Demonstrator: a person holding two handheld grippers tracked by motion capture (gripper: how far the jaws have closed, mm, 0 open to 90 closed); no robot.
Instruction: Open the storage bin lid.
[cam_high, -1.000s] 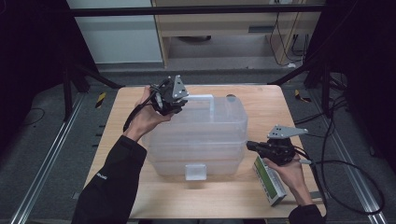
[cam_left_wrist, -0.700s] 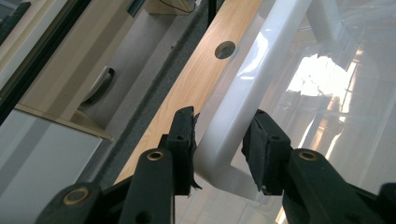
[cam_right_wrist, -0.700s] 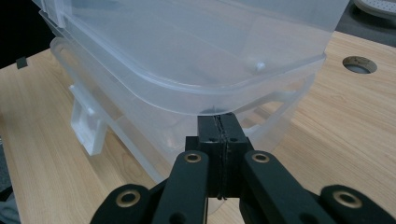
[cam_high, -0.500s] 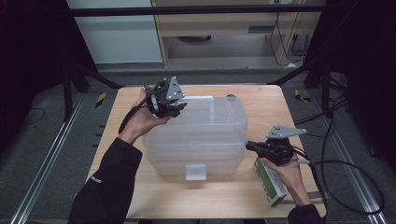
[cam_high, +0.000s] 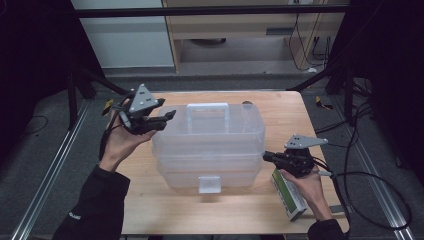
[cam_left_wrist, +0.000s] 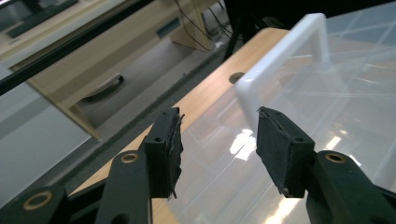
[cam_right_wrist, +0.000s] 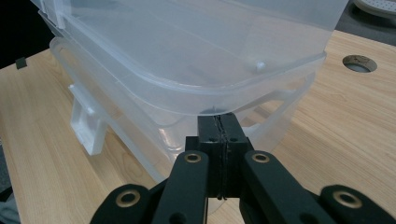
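Left claw (cam_high: 170, 118), jaws just opening and empty, hovers beside the clear box (cam_high: 210, 150). Right claw (cam_right_wrist: 219, 122) closed, tips touching the lid rim. Judged next: lift the lid evenly.

Clear plastic box (cam_high: 210, 150) w/ white handle (cam_high: 207, 107); black tools; light wood table (cam_high: 165, 210).

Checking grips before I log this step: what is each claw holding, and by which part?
Left claw: nothing, its jaws open above the clear box's lid. Right claw: jaws shut at the rim of the lid; whether they pinch it cannot be told.
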